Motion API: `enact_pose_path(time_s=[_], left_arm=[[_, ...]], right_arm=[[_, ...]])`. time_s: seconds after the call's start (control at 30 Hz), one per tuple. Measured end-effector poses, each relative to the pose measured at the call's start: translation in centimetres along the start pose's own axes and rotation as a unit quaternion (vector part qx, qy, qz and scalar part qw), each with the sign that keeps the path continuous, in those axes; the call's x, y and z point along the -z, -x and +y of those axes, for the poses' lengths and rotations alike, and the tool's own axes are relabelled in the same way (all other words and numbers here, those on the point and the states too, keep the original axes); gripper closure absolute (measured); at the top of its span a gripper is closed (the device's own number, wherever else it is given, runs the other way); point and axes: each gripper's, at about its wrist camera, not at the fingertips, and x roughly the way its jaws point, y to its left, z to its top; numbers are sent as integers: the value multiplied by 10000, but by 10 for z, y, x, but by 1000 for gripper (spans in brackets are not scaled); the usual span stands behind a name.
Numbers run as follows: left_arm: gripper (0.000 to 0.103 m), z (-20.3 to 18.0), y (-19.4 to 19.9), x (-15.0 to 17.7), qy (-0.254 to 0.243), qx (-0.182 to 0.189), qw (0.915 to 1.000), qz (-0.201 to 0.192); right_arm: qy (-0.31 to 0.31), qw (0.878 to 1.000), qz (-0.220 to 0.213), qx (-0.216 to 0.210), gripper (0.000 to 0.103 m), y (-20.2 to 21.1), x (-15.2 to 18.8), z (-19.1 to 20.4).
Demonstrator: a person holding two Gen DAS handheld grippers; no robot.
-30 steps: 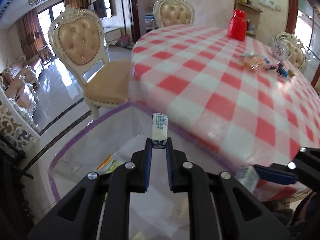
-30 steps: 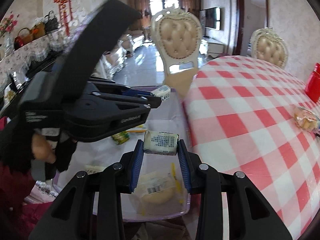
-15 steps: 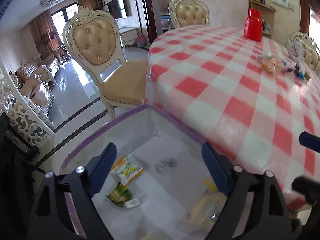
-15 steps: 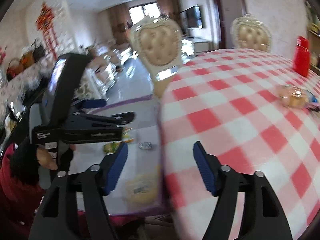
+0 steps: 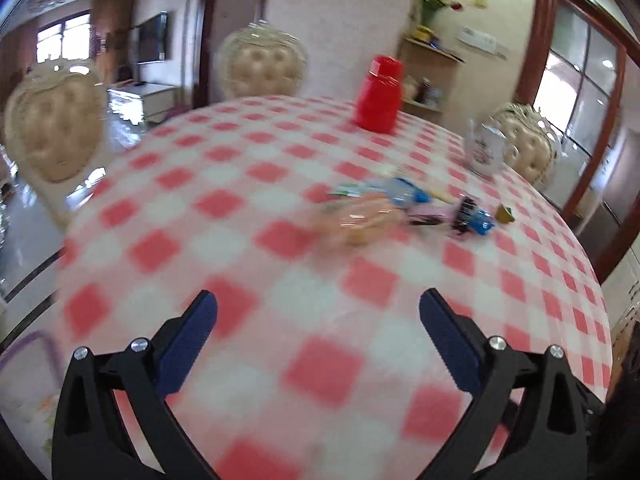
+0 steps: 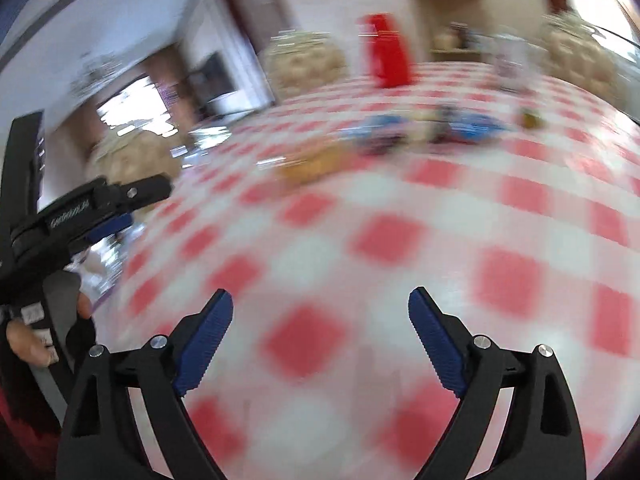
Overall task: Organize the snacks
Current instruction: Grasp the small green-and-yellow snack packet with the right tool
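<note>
Several snacks lie in a loose cluster on the red-and-white checked tablecloth [image 5: 248,240]: a clear bag of golden pastry [image 5: 360,220], blue packets [image 5: 408,194] and a dark-and-blue packet [image 5: 470,218]. My left gripper [image 5: 318,308] is open and empty above the cloth, well short of them. My right gripper [image 6: 320,306] is open and empty too; its view is blurred, with the pastry bag [image 6: 312,162] and blue packets [image 6: 468,126] far ahead. The left gripper [image 6: 116,208] shows at that view's left edge.
A red container [image 5: 380,100] stands at the table's far side, a white patterned cup [image 5: 486,150] at the far right. Cream padded chairs [image 5: 52,128] surround the table. A corner of the clear bin with a purple rim [image 5: 36,338] shows at lower left.
Both grippers held wrapped snacks over the clear bin, opened and dropped them in, then swung up and right to face the snack cluster on the table.
</note>
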Motion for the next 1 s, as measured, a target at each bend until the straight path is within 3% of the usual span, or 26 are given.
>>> enact_pose_path(time_s=[0.13,0.27,0.4,0.53,0.6,0.67,0.8,0.93,1.0], left_arm=[[2,-54,-57,-7,167,-90,9997,-127],[2,-99,-93,-21,427,215,9984,-307],[2,-129,-108,-30,384,328,9954,-812],[2,-122,-110,-31,331,477,9933,-995],[2,-106,-106,-33,564,466,9920,-1025],[2,-84,-106,-36,1106,508,9864,-1107],[2,-60,-112,-38,1752,572,9783,-947],[2,-57,-115,-39,1853,578,9770,-886],[2,-58,-115,-40,1796,559,9779,-910]], right_arm=[[-697,9949,-54,732,16,-6,-23,-85],[-1669,9793,-208,1129,16,-15,-51,-165],[-1896,9704,-421,1438,16,-29,-80,-206],[-1820,9670,-531,1704,16,-56,-118,-234],[-1749,9679,-558,1716,16,-77,-142,-244],[-1677,9691,-503,1739,16,-99,-162,-249],[-1158,9750,-268,1877,16,-150,-206,-251],[-804,9727,230,2165,16,-189,-230,-258],[-871,9716,454,2153,32,-195,-230,-265]])
